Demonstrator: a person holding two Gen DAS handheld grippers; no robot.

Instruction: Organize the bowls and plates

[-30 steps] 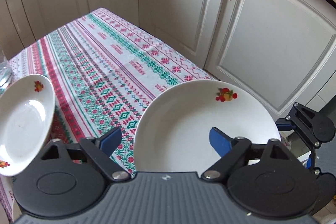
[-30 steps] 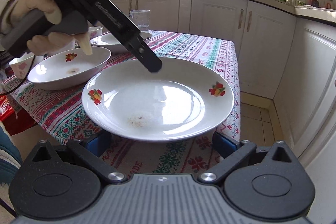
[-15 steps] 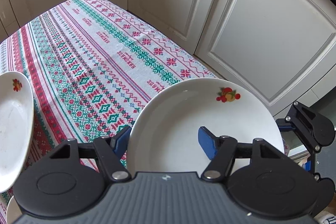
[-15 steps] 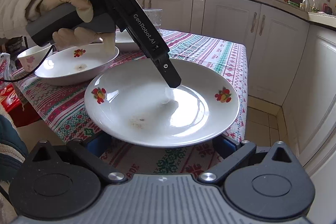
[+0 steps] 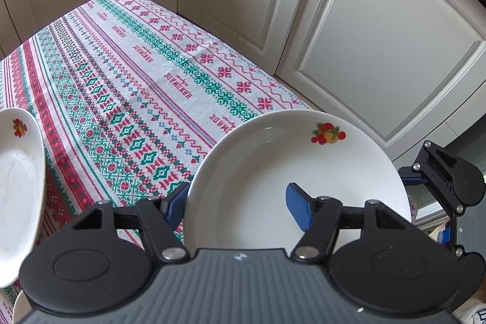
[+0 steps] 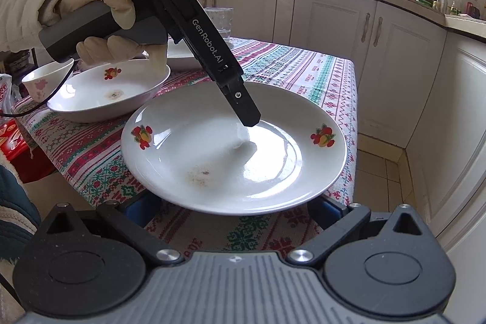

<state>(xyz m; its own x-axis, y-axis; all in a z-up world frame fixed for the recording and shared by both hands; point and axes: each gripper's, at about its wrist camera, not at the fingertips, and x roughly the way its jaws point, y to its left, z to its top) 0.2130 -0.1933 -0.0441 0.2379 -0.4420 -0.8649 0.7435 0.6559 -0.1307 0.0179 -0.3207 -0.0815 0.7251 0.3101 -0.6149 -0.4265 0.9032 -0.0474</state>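
Note:
A white plate with fruit prints (image 6: 234, 154) lies at the near corner of the table; it also shows in the left wrist view (image 5: 291, 172). My left gripper (image 5: 237, 202) straddles its rim, one blue finger (image 5: 299, 207) over the plate, the other (image 5: 176, 198) outside; the jaws are apart. In the right wrist view its tip (image 6: 247, 114) hovers just above the plate. My right gripper (image 6: 234, 210) is open, its fingers wide apart under the plate's near rim. A second deep plate (image 6: 109, 90) sits left.
A small bowl (image 6: 45, 81), another plate (image 6: 182, 53) and a glass (image 6: 218, 20) stand further back. The patterned tablecloth (image 5: 136, 75) covers the table. White cabinets (image 5: 379, 35) stand close on the right, with tiled floor (image 6: 385, 172) between.
My left gripper has come down and forward over the near plate, and its jaws have narrowed across the rim. My right gripper has risen a little and stayed open.

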